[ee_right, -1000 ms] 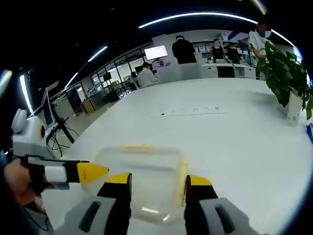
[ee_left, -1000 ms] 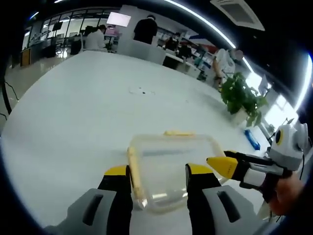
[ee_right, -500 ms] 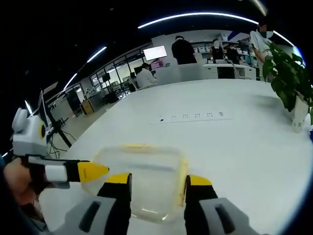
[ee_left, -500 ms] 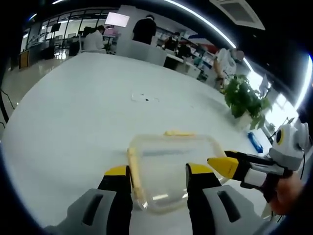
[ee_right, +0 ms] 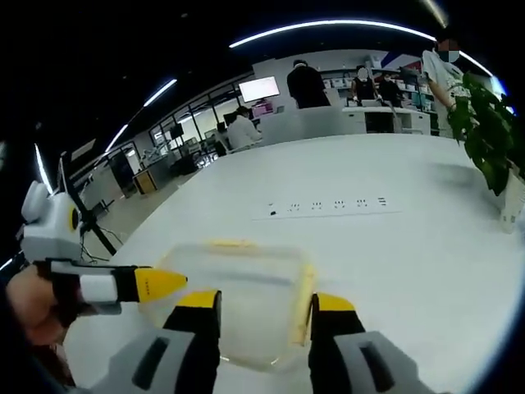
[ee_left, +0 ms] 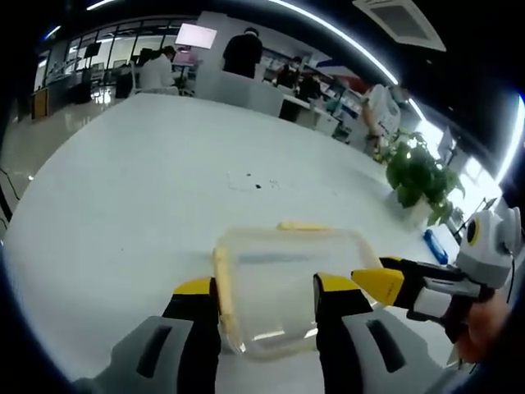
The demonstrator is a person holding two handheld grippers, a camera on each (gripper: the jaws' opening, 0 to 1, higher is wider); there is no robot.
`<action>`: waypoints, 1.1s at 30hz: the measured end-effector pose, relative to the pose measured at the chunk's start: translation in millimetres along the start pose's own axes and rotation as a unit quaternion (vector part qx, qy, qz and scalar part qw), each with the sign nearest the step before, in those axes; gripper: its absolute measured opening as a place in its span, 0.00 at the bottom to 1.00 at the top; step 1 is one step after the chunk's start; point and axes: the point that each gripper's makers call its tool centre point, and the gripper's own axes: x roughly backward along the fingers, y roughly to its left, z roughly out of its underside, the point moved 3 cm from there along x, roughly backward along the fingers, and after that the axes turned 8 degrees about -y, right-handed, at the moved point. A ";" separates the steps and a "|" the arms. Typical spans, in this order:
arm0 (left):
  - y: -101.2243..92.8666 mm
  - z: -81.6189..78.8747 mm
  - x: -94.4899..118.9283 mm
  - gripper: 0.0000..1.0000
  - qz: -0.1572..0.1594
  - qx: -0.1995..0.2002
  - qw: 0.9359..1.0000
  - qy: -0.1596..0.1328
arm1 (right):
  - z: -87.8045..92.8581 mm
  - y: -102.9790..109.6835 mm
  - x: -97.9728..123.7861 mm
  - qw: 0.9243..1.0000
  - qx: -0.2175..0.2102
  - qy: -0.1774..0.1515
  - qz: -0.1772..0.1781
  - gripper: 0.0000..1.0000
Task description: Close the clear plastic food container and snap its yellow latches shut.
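I bracket clear food container (ee_left: 283, 287) on desk (ee_left: 123, 189): left hand-held gripper (ee_left: 267, 300) spread astride yellow latch (ee_left: 223, 291); right hand-held gripper (ee_right: 256, 312) spread astride opposite latch (ee_right: 303, 283), steadying for snap.

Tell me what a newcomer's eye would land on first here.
First, the clear plastic food container with its yellow latches, sitting on the big white table between the left gripper's black-and-yellow jaws. Next, the right gripper, whose yellow tip comes in at the container's side. Beyond, a leafy potted plant stands at the table's far edge.
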 end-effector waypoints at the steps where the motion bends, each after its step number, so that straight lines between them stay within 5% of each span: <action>1: -0.3 0.1 0.1 0.45 0.000 -0.002 1.000 0.000 | 0.3 0.0 0.2 1.000 -0.001 -0.001 0.001 0.40; 14: 3.0 -0.2 3.1 0.45 0.008 -0.006 1.000 0.003 | -0.4 -3.4 1.7 1.000 -0.018 0.015 -0.002 0.42; 17: 8.5 -3.1 6.1 0.41 0.002 -0.003 1.000 -0.005 | -5.4 -5.4 2.9 1.000 -0.030 -0.002 0.005 0.46; 23: 23.5 -4.3 5.5 0.63 -0.016 -0.005 1.000 -0.021 | -3.9 -5.1 0.8 0.999 -0.046 -0.009 0.003 0.62; 29: 38.4 -6.3 3.8 0.99 -0.045 -0.012 0.998 -0.038 | 0.1 -8.6 -1.5 0.998 -0.066 -0.020 -0.001 0.90; 33: 36.5 -8.0 4.2 0.99 -0.034 -0.001 0.999 -0.040 | -3.6 -13.9 2.6 0.997 -0.069 -0.026 0.002 0.93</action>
